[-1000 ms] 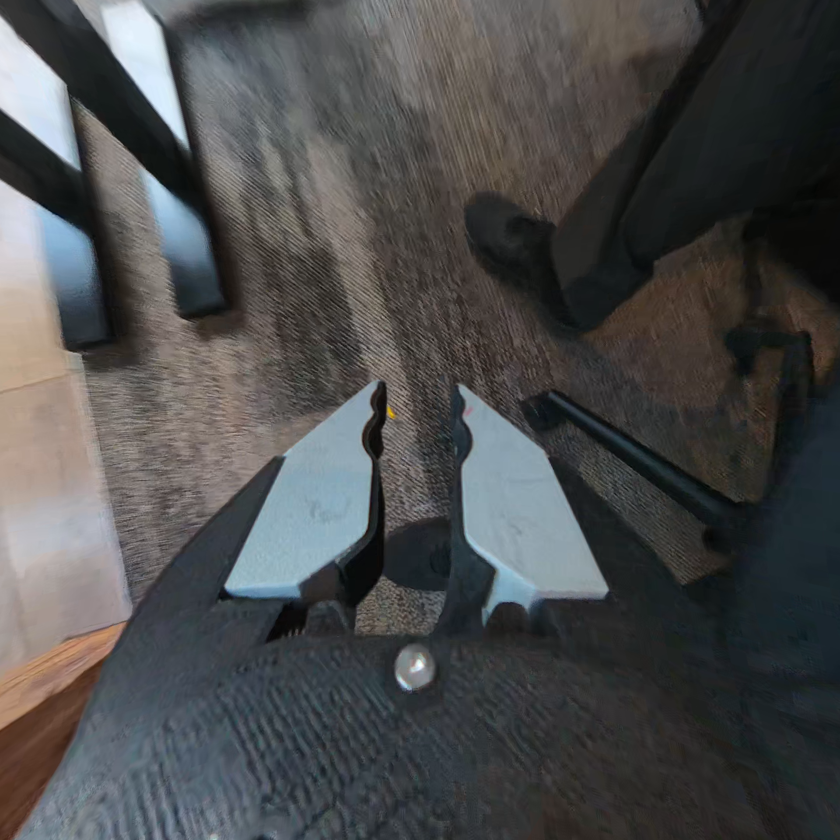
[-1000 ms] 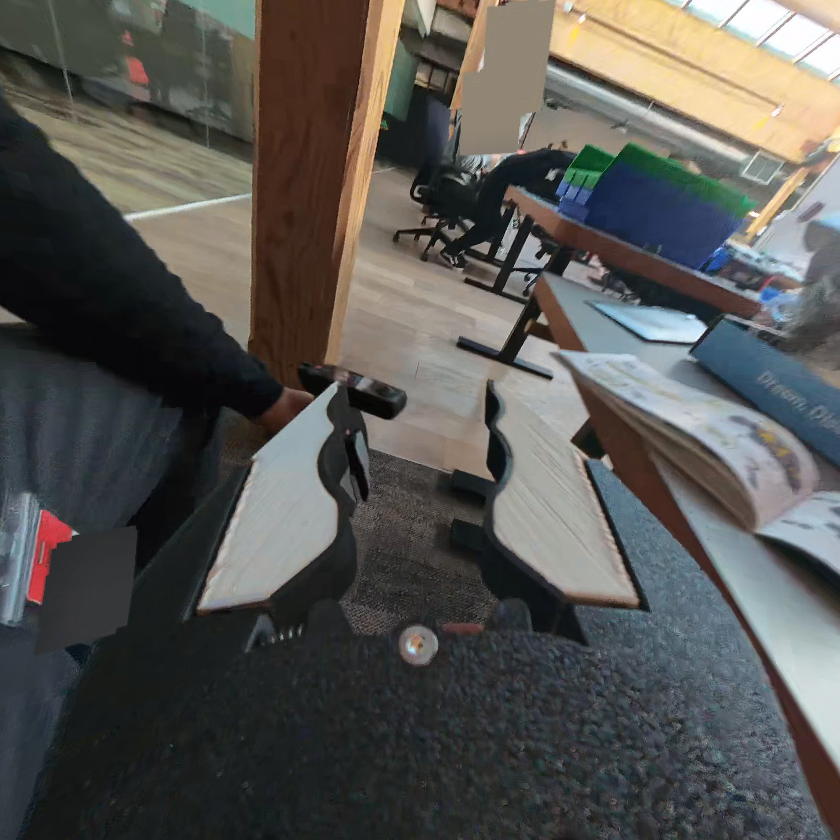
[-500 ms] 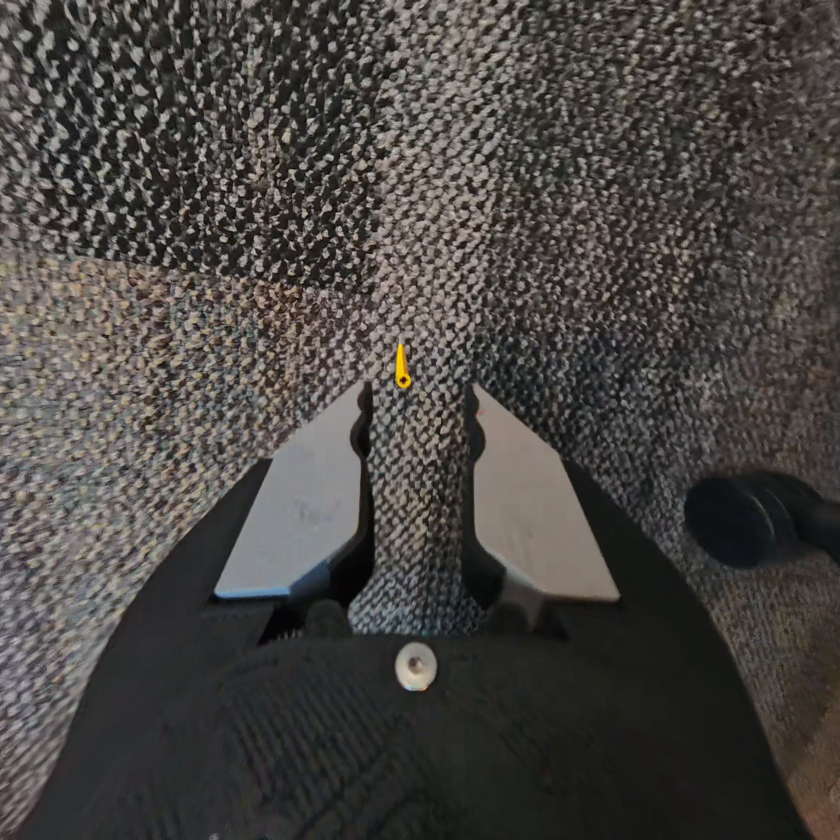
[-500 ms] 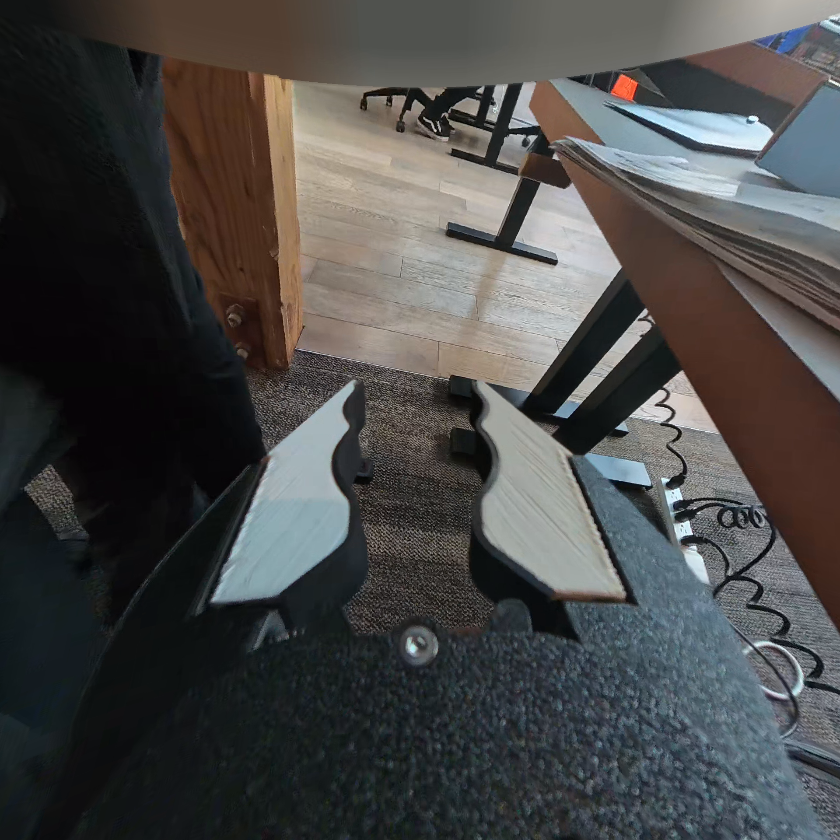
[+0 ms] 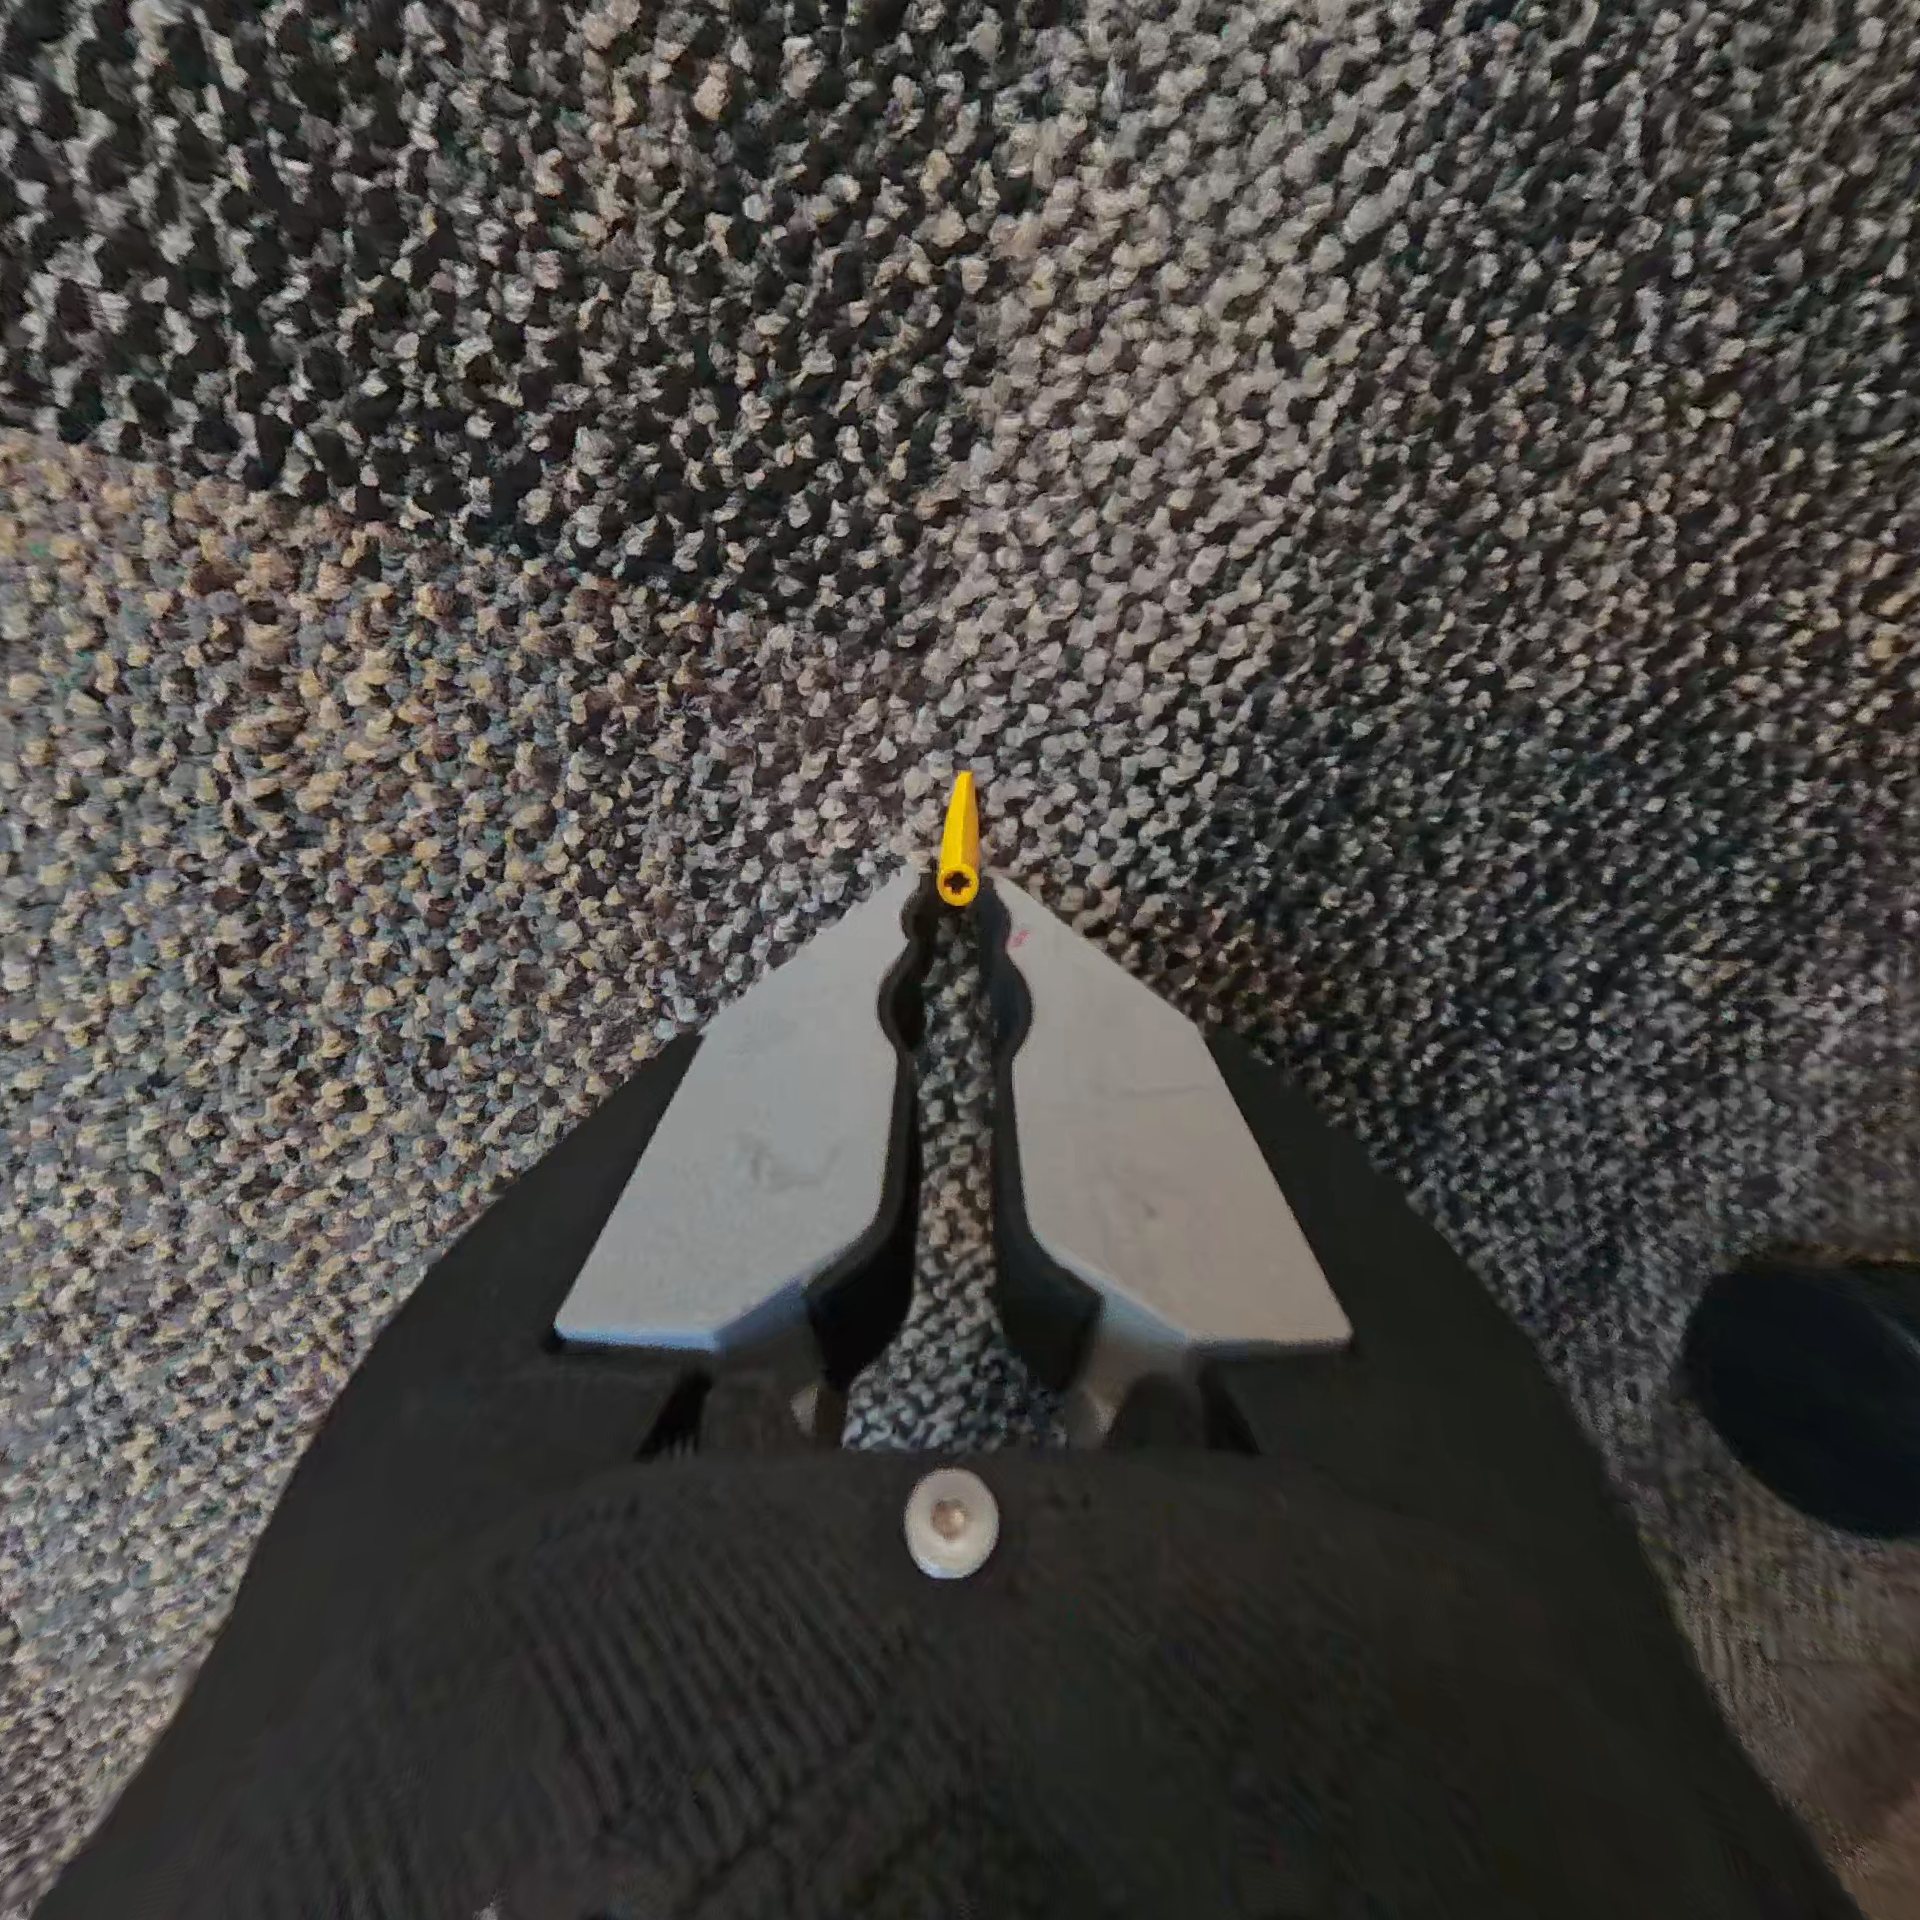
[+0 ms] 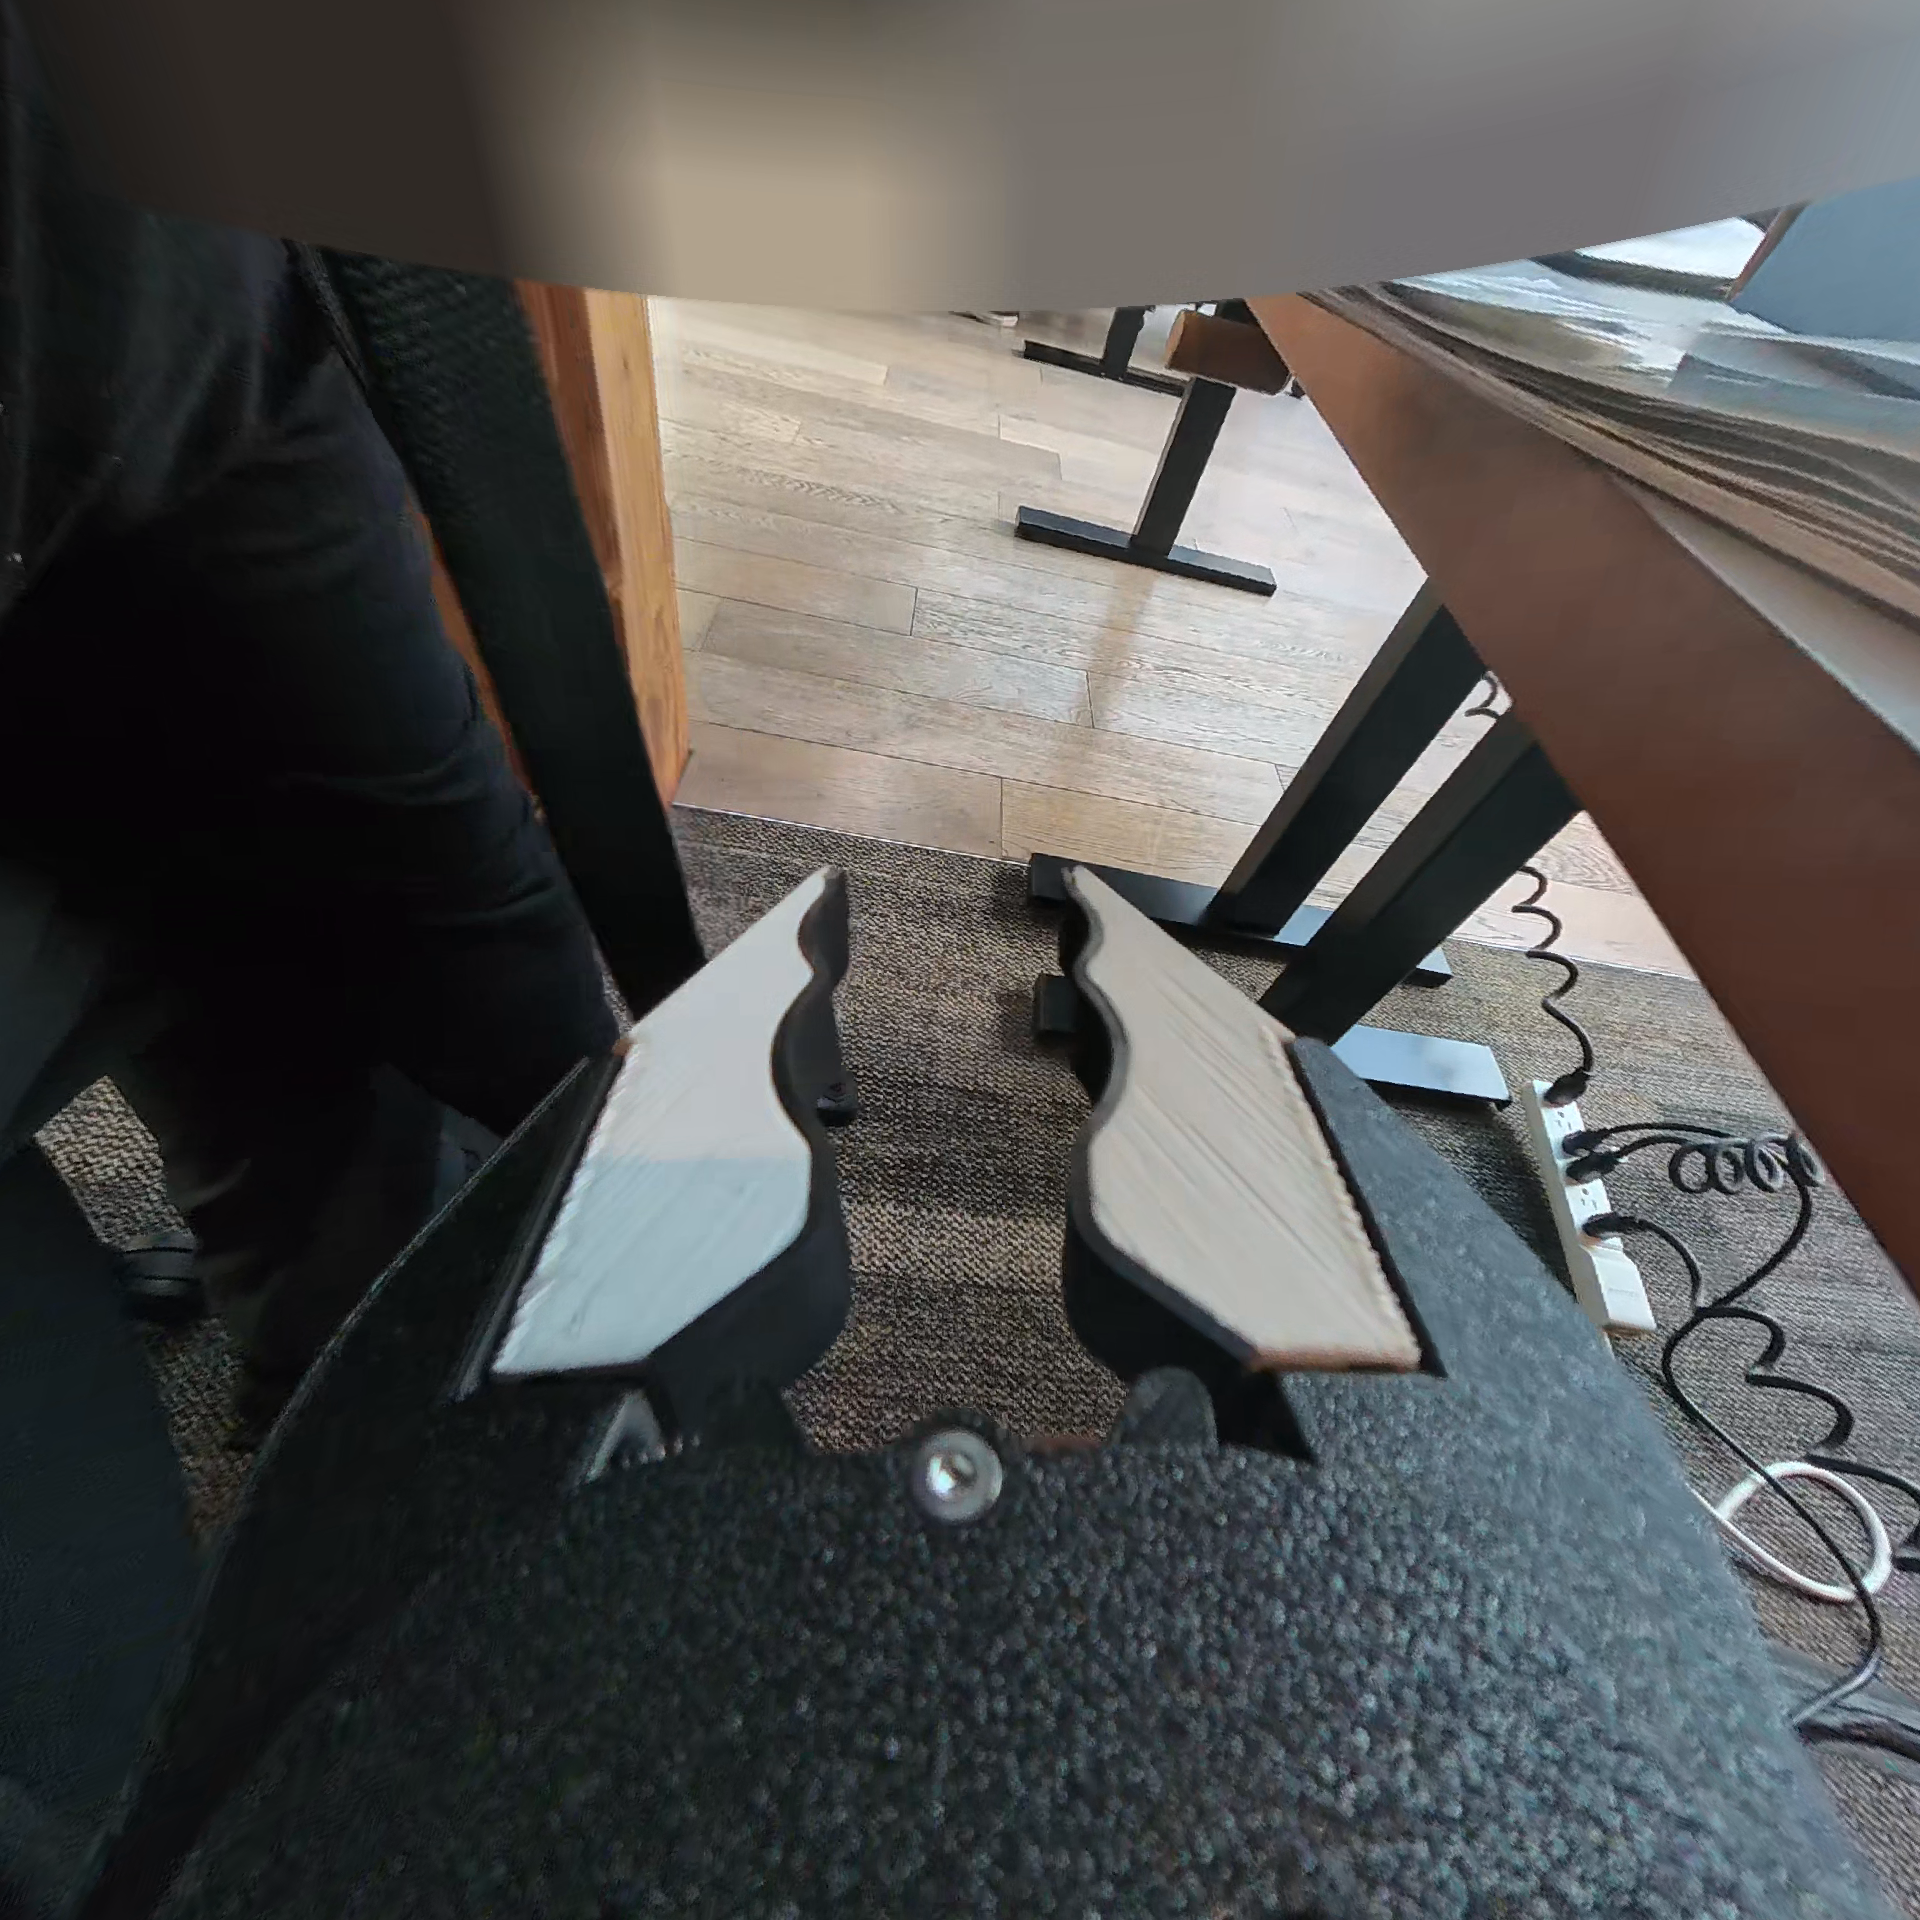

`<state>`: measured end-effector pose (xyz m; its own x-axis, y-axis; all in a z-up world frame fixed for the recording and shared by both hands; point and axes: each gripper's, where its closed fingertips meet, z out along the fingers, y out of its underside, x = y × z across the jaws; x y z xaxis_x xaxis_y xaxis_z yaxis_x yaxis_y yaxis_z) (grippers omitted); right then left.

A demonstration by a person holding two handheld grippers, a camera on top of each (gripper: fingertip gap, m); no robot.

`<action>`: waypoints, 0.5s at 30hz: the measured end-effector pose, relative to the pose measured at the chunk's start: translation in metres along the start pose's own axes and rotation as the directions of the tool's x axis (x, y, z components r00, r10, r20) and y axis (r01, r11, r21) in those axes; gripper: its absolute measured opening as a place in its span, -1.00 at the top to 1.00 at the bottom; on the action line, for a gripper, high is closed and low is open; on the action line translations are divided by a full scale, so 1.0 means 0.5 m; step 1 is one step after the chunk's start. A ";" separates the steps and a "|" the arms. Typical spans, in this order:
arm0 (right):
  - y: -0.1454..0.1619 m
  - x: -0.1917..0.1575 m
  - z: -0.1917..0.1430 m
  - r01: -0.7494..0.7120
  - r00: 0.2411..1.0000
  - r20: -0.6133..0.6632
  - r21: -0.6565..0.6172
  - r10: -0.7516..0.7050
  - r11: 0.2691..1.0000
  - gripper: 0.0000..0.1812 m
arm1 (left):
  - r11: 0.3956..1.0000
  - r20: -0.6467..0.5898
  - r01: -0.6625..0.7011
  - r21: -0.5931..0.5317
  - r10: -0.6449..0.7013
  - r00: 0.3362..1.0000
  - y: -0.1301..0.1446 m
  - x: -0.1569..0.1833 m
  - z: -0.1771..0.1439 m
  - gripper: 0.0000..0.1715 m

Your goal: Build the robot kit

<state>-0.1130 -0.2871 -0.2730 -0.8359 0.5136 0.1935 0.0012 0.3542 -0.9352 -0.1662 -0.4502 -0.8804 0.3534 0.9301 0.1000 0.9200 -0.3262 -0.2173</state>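
Observation:
In the left wrist view a small yellow tapered plastic piece, with a cross-shaped hole in its near end, lies on speckled grey carpet. My left gripper points down at the carpet, and its two tips are closed in on the near end of the yellow piece. My right gripper is open and empty. It hangs low over the carpet, beside a brown desk.
A black chair caster sits on the carpet at the right. The right wrist view shows black desk feet, a white power strip with coiled cables, a wooden post, and a person's dark-clothed leg. Some 65 cm of space lies between my two pairs of fingers.
My left gripper swung down to the carpet, came up to the yellow piece and narrowed its jaws onto it. My right gripper dropped from desk height to near the floor and stayed open.

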 end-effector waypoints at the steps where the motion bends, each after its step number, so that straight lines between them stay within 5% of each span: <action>1: 0.000 -0.004 0.001 0.002 1.000 0.010 0.003 -0.002 1.000 0.56 | 1.000 -0.015 -0.009 -0.010 0.009 1.000 0.000 0.001 -0.003 0.96; 8: -0.021 -0.014 0.008 0.035 0.998 0.054 0.054 -0.038 0.998 0.55 | 0.989 -0.112 -0.146 -0.015 0.143 0.983 -0.011 0.044 -0.107 0.96; 15: -0.053 -0.018 0.001 0.001 0.997 0.076 0.123 -0.010 0.992 0.53 | 0.932 -0.101 -0.355 0.074 0.362 0.927 -0.102 0.031 -0.402 0.96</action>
<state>-0.1056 -0.3014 -0.2502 -0.8753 0.4490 0.1797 -0.0670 0.2554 -0.9645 -0.1736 -0.4533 -0.6726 0.6774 0.7270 0.1124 0.7190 -0.6220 -0.3099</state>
